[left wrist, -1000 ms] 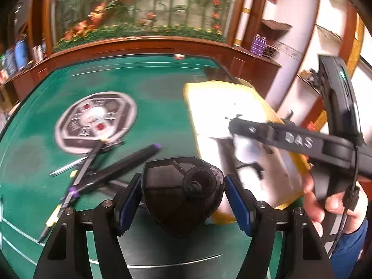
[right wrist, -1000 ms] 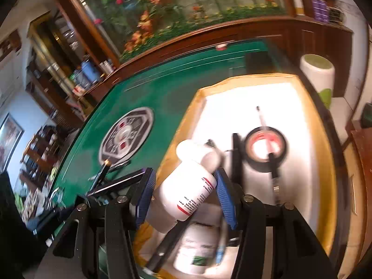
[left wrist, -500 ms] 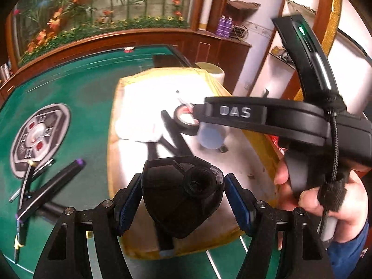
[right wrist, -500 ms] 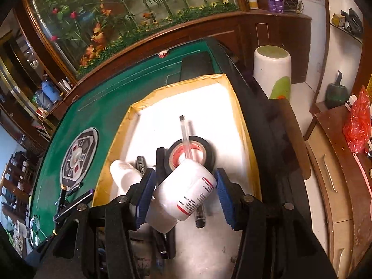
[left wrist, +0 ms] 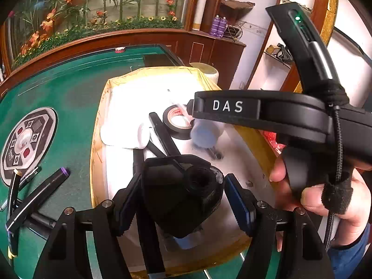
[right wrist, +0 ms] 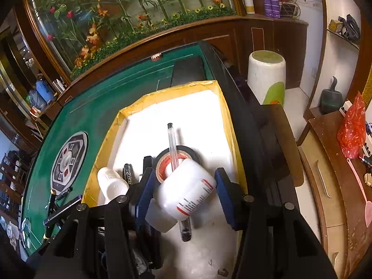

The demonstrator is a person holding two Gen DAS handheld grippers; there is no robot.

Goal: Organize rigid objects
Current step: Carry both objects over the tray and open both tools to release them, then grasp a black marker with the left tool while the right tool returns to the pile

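Altogether two white bottles, one tape roll, in tray.

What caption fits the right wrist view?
Right gripper holds a white bottle above the yellow-rimmed tray.

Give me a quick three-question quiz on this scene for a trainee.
1. True or false: the right tongs grip a white bottle.
2. What lies across the black tape roll? A) a clear tube B) a spoon C) a pencil
3. Fill in: the purple-capped marker lies outside the yellow-rimmed tray, on the green ___.

Key: 1 true; 2 A; 3 table.
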